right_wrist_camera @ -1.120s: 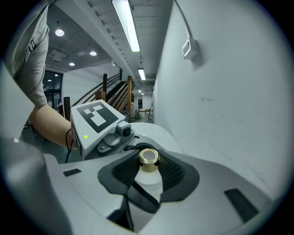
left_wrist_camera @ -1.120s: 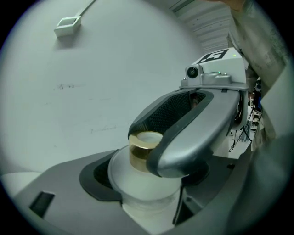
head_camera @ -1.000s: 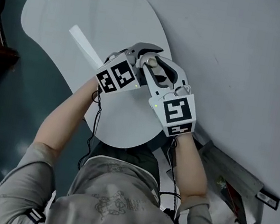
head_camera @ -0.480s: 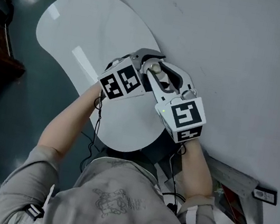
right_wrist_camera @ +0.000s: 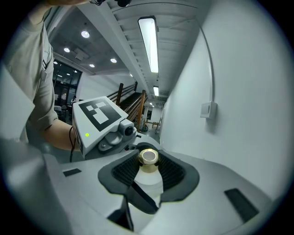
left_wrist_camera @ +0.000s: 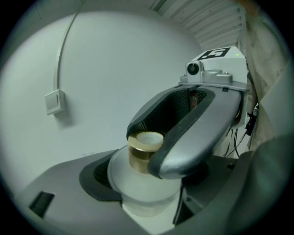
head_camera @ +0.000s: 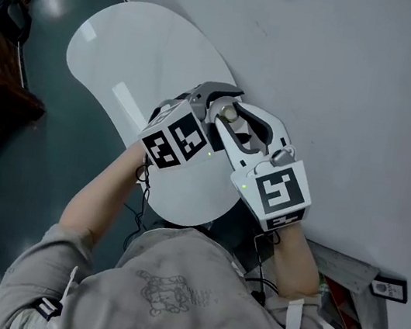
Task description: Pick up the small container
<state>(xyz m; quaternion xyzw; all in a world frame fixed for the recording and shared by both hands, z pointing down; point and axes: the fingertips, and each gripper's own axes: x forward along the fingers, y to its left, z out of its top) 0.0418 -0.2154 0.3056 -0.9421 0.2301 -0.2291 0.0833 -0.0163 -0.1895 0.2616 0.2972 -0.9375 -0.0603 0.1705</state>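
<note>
The small container (head_camera: pixel 230 113) is a frosted white jar with a gold cap, held in the air near the wall, above the far edge of the white table (head_camera: pixel 131 52). In the left gripper view its white body (left_wrist_camera: pixel 143 193) sits between the jaws of my left gripper (left_wrist_camera: pixel 144 195), which is shut on it. The gold cap (left_wrist_camera: pixel 145 146) sticks up, and the right gripper's grey jaws close round it. In the right gripper view the cap (right_wrist_camera: pixel 148 157) lies between the ribbed pads of my right gripper (right_wrist_camera: pixel 149 166). In the head view the left gripper (head_camera: pixel 220 101) and right gripper (head_camera: pixel 236 118) meet tip to tip.
A plain white wall (head_camera: pixel 361 85) rises right behind the grippers, with a switch box (left_wrist_camera: pixel 54 102) and a cable on it. Dark floor (head_camera: pixel 8 125) lies left of the table. Metal frames and clutter (head_camera: pixel 358 281) sit at the lower right.
Both grippers stay locked round the container. In the head view they and the table have drifted a little right and down as the view shifted.
</note>
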